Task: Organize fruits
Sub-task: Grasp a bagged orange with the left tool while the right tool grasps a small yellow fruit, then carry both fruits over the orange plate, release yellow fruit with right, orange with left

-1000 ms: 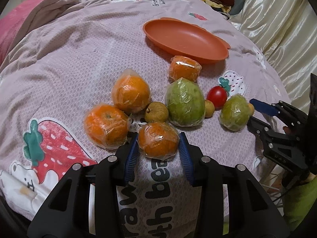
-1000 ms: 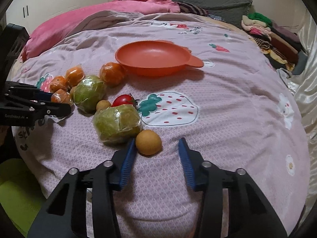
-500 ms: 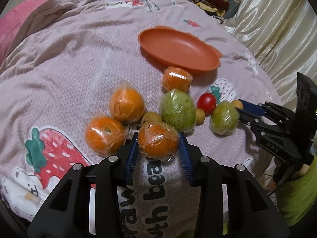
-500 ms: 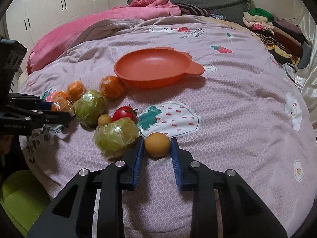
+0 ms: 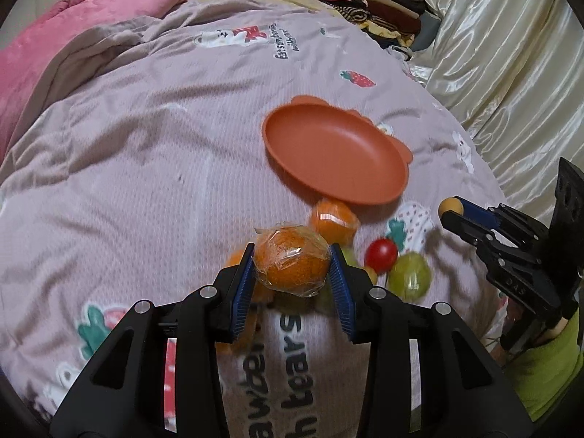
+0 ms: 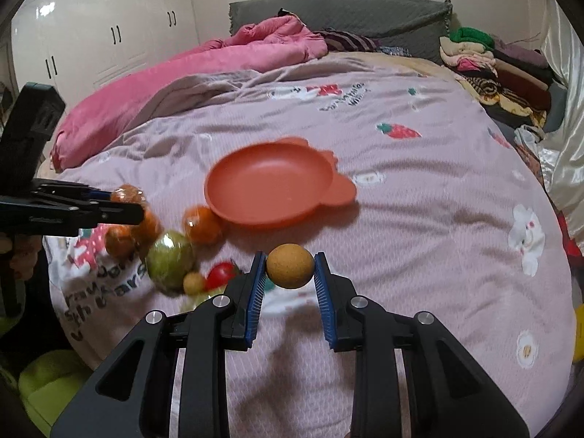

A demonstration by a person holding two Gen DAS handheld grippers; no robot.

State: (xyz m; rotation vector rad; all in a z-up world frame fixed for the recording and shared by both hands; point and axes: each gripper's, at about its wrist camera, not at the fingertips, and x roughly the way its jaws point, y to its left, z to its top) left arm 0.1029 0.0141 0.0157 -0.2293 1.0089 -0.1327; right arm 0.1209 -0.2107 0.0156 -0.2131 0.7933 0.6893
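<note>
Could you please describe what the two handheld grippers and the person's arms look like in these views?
Both the left gripper and the right gripper are matte black plastic linkages with silver screw heads and triangular cut-outs. Their jaws carry ribbed blue pads. White lettering, too small to read, marks the side of each body. A lime-green sleeve shows behind the right gripper.

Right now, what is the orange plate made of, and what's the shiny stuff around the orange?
The orange plate looks like matte plastic: smooth, one even colour, moulded ears. The wrap on the orange seems thin clear plastic film, since it crinkles and glints.
</note>
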